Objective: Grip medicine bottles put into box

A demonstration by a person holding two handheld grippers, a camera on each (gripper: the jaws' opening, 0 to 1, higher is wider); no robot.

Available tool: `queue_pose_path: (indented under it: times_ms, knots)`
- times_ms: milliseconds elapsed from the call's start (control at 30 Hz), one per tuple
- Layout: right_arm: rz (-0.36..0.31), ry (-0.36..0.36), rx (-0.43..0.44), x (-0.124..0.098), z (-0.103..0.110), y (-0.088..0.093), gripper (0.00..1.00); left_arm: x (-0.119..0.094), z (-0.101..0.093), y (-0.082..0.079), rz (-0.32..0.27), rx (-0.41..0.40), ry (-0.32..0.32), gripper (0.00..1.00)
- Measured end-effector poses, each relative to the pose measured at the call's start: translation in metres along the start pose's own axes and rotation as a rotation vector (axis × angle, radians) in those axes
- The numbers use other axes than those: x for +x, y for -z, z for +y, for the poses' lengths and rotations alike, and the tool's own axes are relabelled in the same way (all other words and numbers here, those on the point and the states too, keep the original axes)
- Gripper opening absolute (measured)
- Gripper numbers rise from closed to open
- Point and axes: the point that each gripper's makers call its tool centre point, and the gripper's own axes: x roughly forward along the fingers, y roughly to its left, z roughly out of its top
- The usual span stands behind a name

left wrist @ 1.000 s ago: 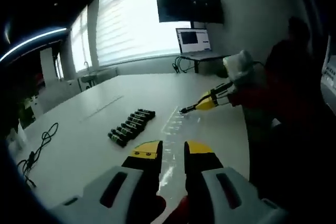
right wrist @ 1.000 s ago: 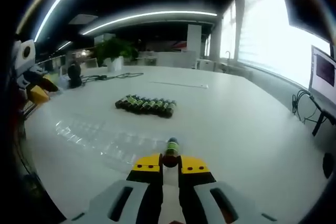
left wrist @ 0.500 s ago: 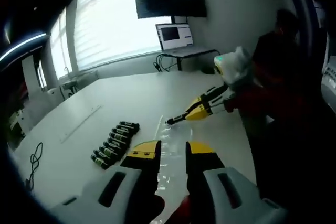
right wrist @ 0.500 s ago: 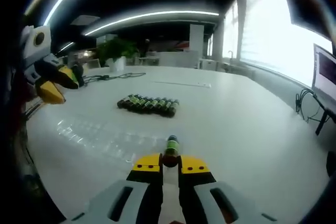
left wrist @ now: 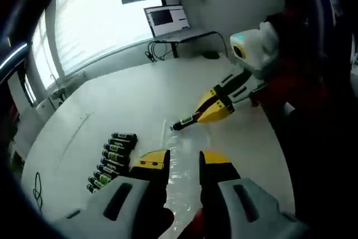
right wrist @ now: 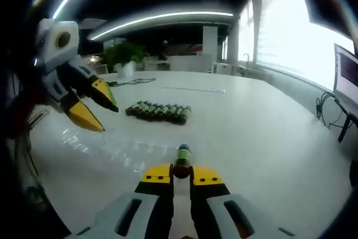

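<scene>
- White and wide, the worktop (right wrist: pixel 268 132) carries everything, with bright windows behind it and a monitor on a side desk.
- On it lies a clear plastic tray (right wrist: pixel 112 146), the box of the task; its pockets are hard to see because of the glare. I take this tray as the landmark.
- Beyond the tray, a row of dark medicine bottles (right wrist: pixel 156 111) lies side by side, close to its far edge. In the left gripper view the same row (left wrist: pixel 109 158) is just beside the tray's (left wrist: pixel 179 166) left edge.
- The right tool (right wrist: pixel 180 173) is clamped on one bottle (right wrist: pixel 182 156), which sticks out forward between the yellow tips, above the near end of the tray.
- The left tool (left wrist: pixel 182 163) has its jaws apart and holds nothing; it hovers over the tray.
- To do this step well, I think the right tool should bring the bottle over one free pocket, turn it to lie along that pocket, lower it until it rests, and only then release.
- The left tool could press on the tray's edge, because such light plastic may slide.
- The two tools are near each other over the tray, so they should not cross.
</scene>
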Motion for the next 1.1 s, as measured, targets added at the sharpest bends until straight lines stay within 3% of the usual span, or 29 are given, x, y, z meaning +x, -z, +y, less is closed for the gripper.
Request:
queue_pose_path:
  times_ms: [133,300,500,767,1100]
  knots:
    - [0.001,0.003,-0.005,0.0,0.001,0.0,0.07,0.01,-0.004,0.002,0.034,0.004,0.027,0.15]
    - [-0.002,0.007,-0.017,0.0,0.002,0.0,0.07,0.026,-0.008,0.012,0.145,0.037,0.055,0.15]
    - [0.001,0.009,-0.035,0.0,0.003,-0.001,0.07,0.041,-0.013,0.021,0.23,0.055,0.083,0.15]
    - [0.0,0.007,-0.039,-0.001,0.002,0.0,0.07,0.047,-0.012,0.023,0.257,0.063,0.089,0.15]
    - [0.004,0.026,-0.069,-0.003,0.004,0.001,0.07,0.043,-0.02,0.029,0.354,0.021,0.091,0.14]
